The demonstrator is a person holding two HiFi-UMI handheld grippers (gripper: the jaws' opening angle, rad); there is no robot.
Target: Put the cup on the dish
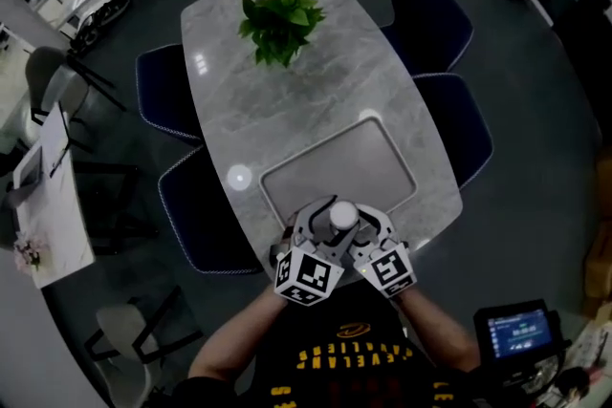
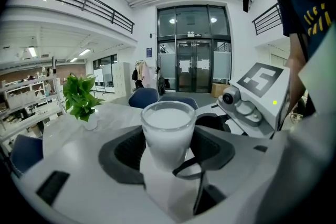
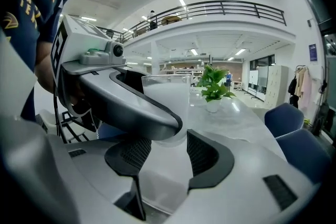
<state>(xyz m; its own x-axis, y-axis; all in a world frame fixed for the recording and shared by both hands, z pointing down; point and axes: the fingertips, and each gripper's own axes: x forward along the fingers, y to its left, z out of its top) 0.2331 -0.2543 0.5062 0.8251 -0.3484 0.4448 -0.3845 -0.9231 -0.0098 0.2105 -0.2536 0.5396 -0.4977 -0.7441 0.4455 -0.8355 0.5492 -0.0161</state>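
A frosted white cup (image 1: 342, 218) sits between the jaws of my left gripper (image 1: 331, 225), which is shut on it at the near end of the table. In the left gripper view both dark pads (image 2: 123, 150) press the sides of the cup (image 2: 167, 131). The dish (image 1: 337, 165), a grey rectangular tray, lies on the marble table just beyond the cup. My right gripper (image 1: 368, 232) is close beside the left one, and its jaws (image 3: 165, 157) stand open with nothing between them. In that view the cup (image 3: 169, 93) shows past the left gripper's jaw.
A potted green plant (image 1: 280, 22) stands at the far end of the table (image 1: 287, 110). Dark blue chairs (image 1: 435, 24) flank both long sides. A device with a lit screen (image 1: 519, 332) is at the lower right, off the table.
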